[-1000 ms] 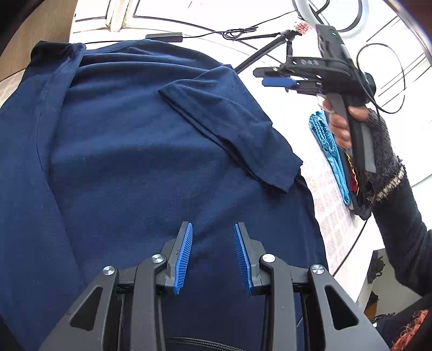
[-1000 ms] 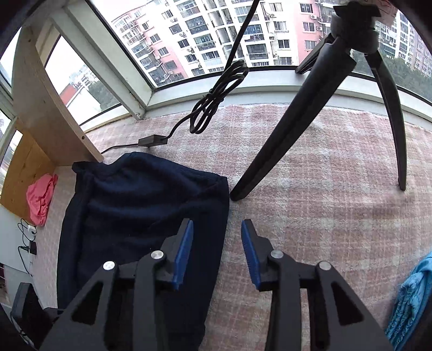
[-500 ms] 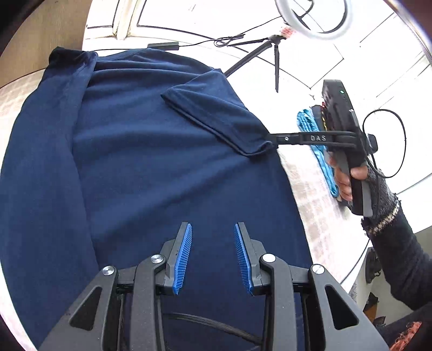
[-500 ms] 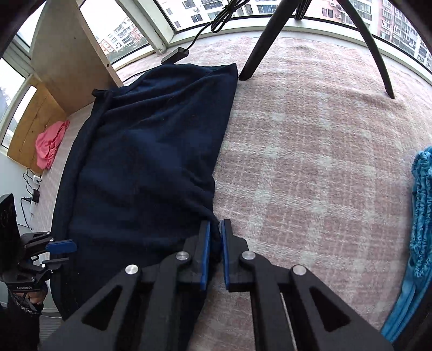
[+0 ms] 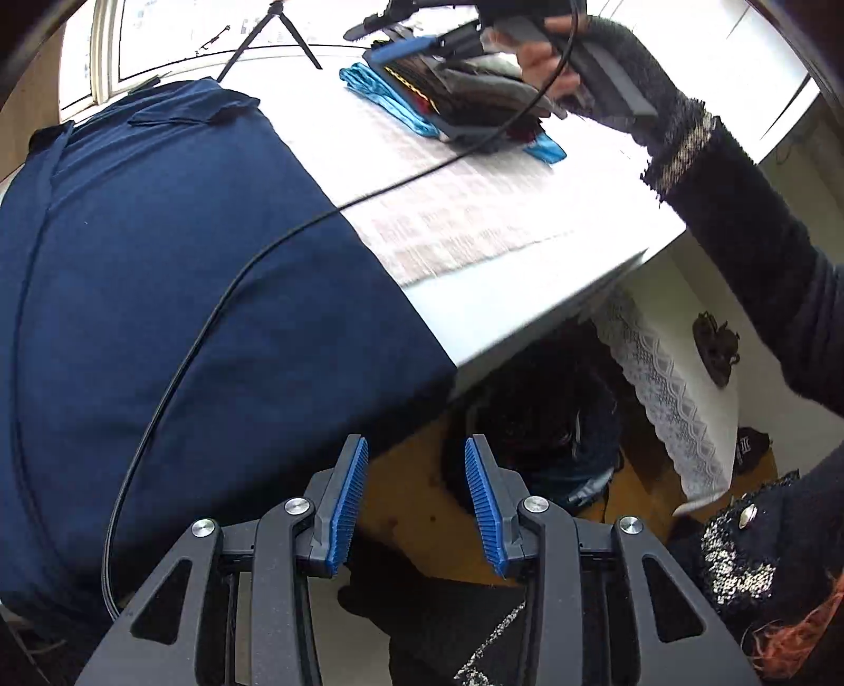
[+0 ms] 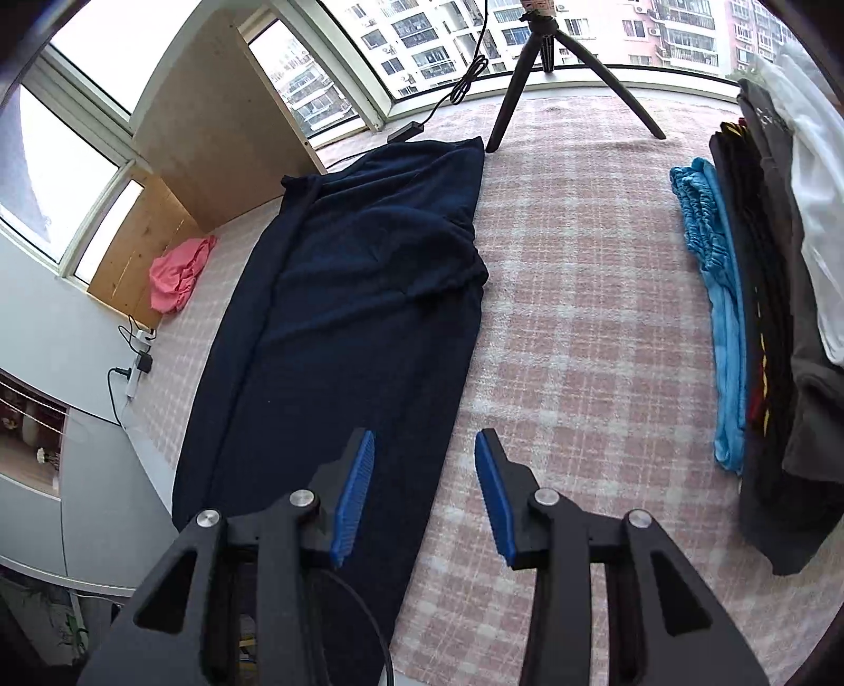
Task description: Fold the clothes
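A navy shirt (image 5: 158, 295) (image 6: 358, 295) lies lengthwise on the checked table cover (image 6: 580, 316), both sides and the right sleeve folded in. My left gripper (image 5: 414, 496) hovers past the shirt's hem at the table's front edge, with the floor below it. Its jaws are opening and nothing is between them. My right gripper (image 6: 424, 448) hangs above the shirt's right edge near the hem, its jaws also opening and empty. In the left wrist view the right gripper (image 5: 393, 37) shows blurred at the top, in a hand with a dark knit sleeve (image 5: 738, 221).
A stack of folded clothes (image 6: 770, 316) with a light blue garment (image 6: 722, 316) lies at the right. A tripod (image 6: 548, 68) and a cable adapter (image 6: 406, 129) stand by the window. A pink cloth (image 6: 179, 274) lies far left. A black cable (image 5: 211, 316) trails over the shirt.
The right gripper, shut on the sleeve's edge half a second ago, has let go and pulled back and up. The left gripper has swung back to the table's front edge.
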Available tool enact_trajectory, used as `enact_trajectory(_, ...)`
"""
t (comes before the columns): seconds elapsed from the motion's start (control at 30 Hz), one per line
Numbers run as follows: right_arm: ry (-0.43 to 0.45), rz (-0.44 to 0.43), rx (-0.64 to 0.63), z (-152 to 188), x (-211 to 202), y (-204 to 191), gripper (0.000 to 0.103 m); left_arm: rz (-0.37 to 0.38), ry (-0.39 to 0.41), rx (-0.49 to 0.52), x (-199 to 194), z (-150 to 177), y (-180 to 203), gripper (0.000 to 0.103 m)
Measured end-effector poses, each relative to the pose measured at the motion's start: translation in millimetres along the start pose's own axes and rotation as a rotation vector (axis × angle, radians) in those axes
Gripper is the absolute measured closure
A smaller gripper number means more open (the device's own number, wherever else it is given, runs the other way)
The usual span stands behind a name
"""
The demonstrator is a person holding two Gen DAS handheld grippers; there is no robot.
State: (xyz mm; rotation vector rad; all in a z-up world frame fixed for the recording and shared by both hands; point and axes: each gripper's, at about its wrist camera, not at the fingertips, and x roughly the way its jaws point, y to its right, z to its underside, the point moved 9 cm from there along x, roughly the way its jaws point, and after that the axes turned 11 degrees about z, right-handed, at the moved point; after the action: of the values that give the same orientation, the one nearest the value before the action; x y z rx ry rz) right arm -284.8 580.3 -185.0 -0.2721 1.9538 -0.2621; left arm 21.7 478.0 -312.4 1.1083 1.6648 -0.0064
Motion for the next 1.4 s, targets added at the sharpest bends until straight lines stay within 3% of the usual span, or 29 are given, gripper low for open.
enact_trajectory(0.1,0.115,-0.032,0.056,13.1,-68.2,13.7,0.063,0.042,-0.017,0.007,5.4,29.7,28.3,0.066)
enact_trajectory(0.17,0.208,0.055,0.054,17.2,-106.2,25.6,0.063,0.035,0.004,-0.015,3.9,35.2,31.0,0.065)
enact_trajectory(0.23,0.217,0.142,0.018,26.1,-118.6,35.0,0.063,0.053,0.010,-0.027,10.8,32.9,33.6,0.065)
enact_trajectory(0.3,0.179,0.181,0.003,36.7,-113.8,40.8,0.063,0.049,0.037,0.016,23.2,28.2,40.3,0.065)
enact_trajectory(0.43,0.124,0.174,0.037,55.0,-96.5,57.5,0.063,-0.183,0.076,0.027,53.2,13.1,12.5,0.065)
enact_trajectory(0.57,0.053,0.167,0.057,67.9,-70.3,69.1,0.063,-0.457,0.058,0.193,77.8,5.9,3.0,0.065)
enact_trajectory(0.73,0.005,0.161,0.030,69.3,-47.4,66.2,0.063,-0.558,0.021,0.300,93.7,8.1,8.9,0.064)
enact_trajectory(0.9,-0.035,0.155,-0.006,48.7,-19.0,51.5,0.063,-0.588,0.013,0.287,91.9,9.1,8.0,0.064)
enact_trajectory(1.03,-0.045,0.126,-0.014,18.9,6.9,40.5,0.063,-0.646,0.043,0.259,84.7,4.8,10.8,0.069)
enact_trajectory(1.2,-0.082,0.092,-0.005,-10.6,41.5,27.2,0.063,-0.788,0.017,0.415,91.4,11.2,22.9,0.068)
enact_trajectory(1.4,-0.127,0.085,-0.022,-11.8,66.4,14.1,0.063,-0.837,0.056,0.491,84.3,-0.4,33.1,0.058)
